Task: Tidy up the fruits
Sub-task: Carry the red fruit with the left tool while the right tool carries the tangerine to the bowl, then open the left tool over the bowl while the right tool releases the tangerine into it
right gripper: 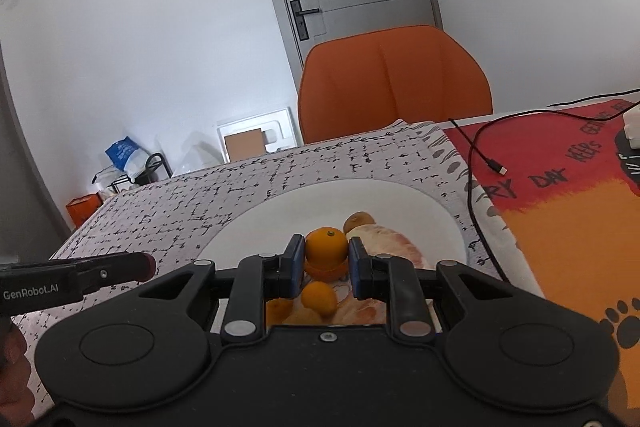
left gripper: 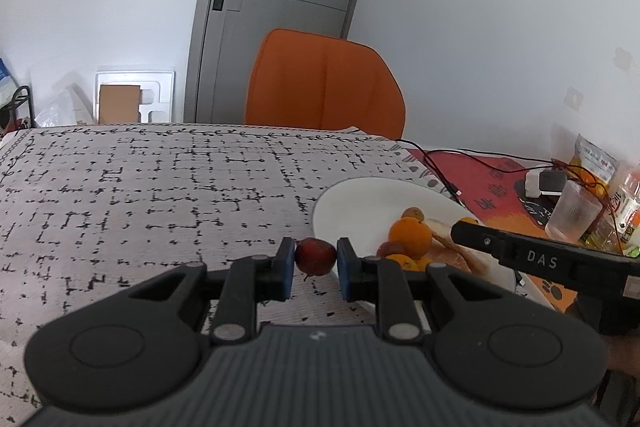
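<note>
A small red fruit [left gripper: 315, 255] is clamped in the left gripper [left gripper: 316, 261]; an orange [right gripper: 326, 246] is pinched by the right gripper [right gripper: 325, 257] over the plate [right gripper: 280, 215]

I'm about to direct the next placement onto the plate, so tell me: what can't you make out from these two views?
- Left wrist view: the right hand-held gripper hides the plate's right side.
- Right wrist view: the plate's near rim is hidden by the gripper body.
- Right wrist view: the red fruit in the left hand-held gripper shows only as a sliver.
</note>
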A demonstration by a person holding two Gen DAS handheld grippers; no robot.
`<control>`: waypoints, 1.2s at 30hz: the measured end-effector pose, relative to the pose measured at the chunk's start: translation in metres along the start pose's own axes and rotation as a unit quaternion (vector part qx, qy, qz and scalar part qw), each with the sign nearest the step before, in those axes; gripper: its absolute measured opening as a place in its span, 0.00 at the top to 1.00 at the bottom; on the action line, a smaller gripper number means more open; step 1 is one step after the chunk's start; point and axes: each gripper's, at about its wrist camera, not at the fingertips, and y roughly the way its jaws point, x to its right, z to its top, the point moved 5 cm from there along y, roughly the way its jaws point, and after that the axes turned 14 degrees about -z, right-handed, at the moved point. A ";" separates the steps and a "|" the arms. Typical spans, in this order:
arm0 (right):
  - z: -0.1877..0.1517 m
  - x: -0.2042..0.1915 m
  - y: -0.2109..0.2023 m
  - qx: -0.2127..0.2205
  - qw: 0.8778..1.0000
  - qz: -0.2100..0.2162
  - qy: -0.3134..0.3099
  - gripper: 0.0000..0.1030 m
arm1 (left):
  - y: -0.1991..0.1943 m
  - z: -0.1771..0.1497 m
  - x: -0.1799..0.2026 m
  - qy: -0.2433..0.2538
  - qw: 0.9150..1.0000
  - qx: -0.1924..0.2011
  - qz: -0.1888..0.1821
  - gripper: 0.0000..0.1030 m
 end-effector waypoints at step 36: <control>-0.019 0.007 -0.028 -0.011 0.999 0.022 0.020 0.72 | 0.006 -0.001 0.012 0.005 1.000 -0.015 0.003 0.65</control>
